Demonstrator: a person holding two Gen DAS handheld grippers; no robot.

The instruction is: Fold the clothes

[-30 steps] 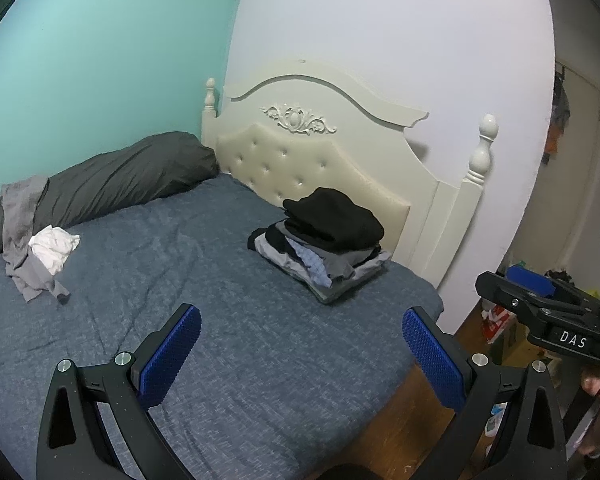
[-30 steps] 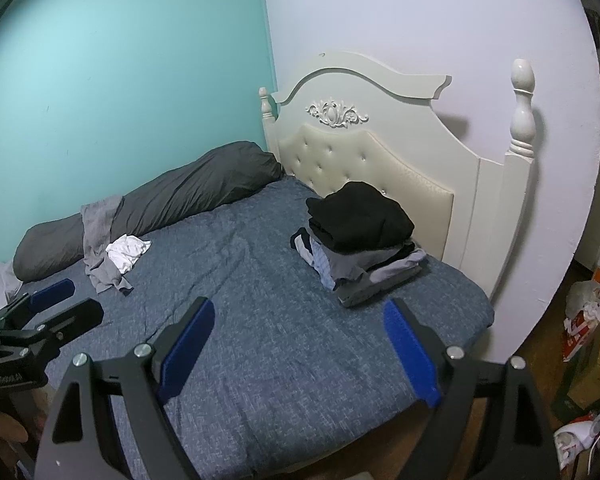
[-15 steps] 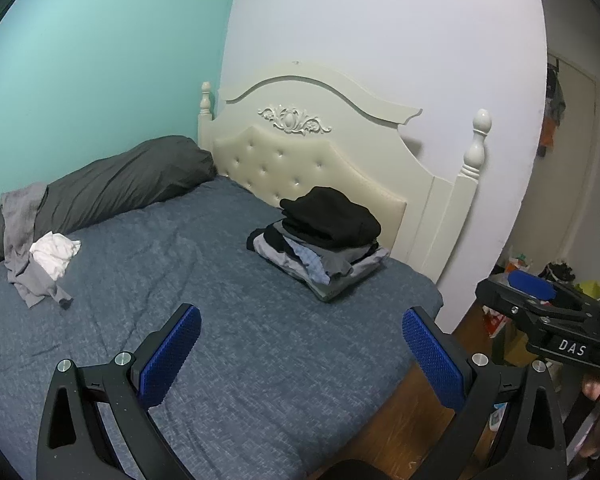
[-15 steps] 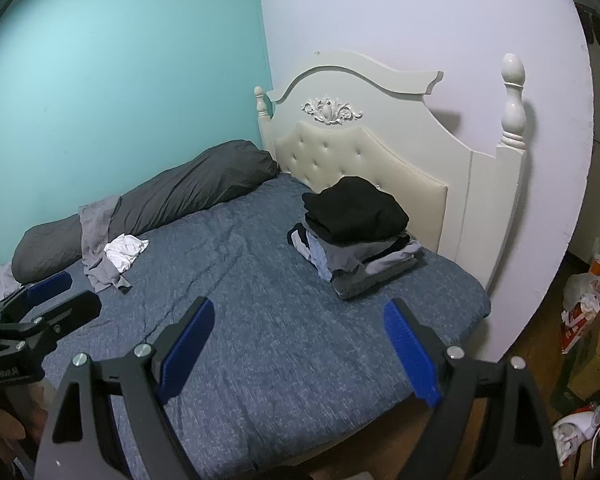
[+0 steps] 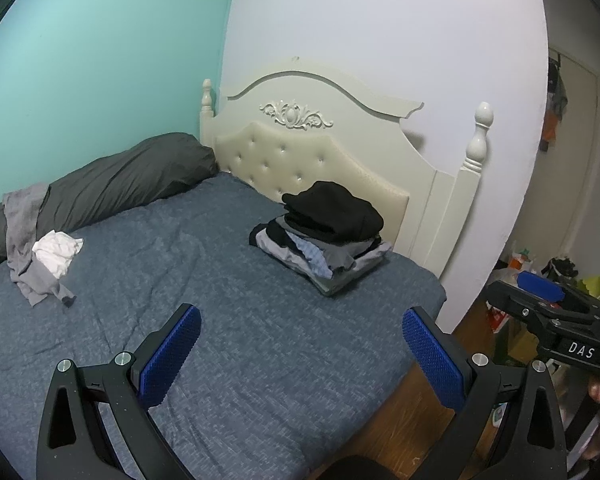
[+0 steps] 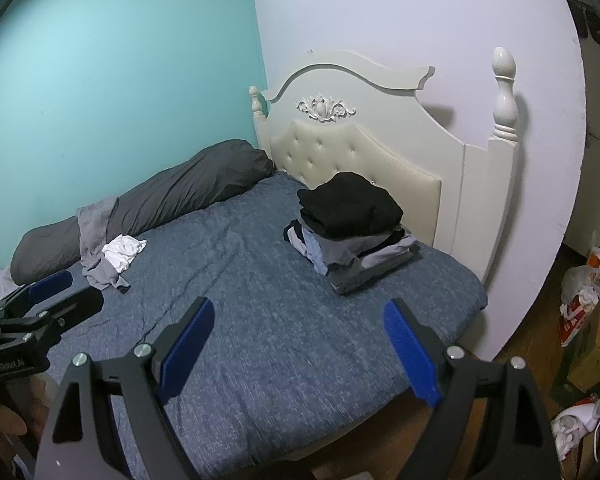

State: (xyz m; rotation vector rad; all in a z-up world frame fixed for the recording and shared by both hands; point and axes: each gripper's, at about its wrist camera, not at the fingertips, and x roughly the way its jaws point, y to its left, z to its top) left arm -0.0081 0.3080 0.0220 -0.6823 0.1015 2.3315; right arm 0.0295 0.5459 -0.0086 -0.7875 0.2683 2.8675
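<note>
A stack of folded clothes (image 5: 324, 236) (image 6: 350, 228), black garment on top, sits on the blue bed (image 5: 228, 320) (image 6: 268, 320) near the headboard. A crumpled white garment (image 5: 58, 252) (image 6: 124, 252) lies on a loose grey garment (image 5: 24, 240) (image 6: 96, 240) at the far left of the bed. My left gripper (image 5: 302, 344) hangs open over the near part of the bed, holding nothing. My right gripper (image 6: 298, 340) is also open and empty, above the bed's near edge. Both are well short of the clothes.
A long dark grey pillow (image 5: 112, 184) (image 6: 172, 200) lies along the teal wall. A cream headboard (image 5: 340, 152) (image 6: 380, 132) stands behind the stack. Bags and clutter (image 6: 588, 308) sit on the wooden floor at the right. A door (image 5: 568, 168) is at the far right.
Both grippers have drawn back and turned slightly, so the bed and clothes sit a little farther away in view. Nothing on the bed has moved; both grippers stay open.
</note>
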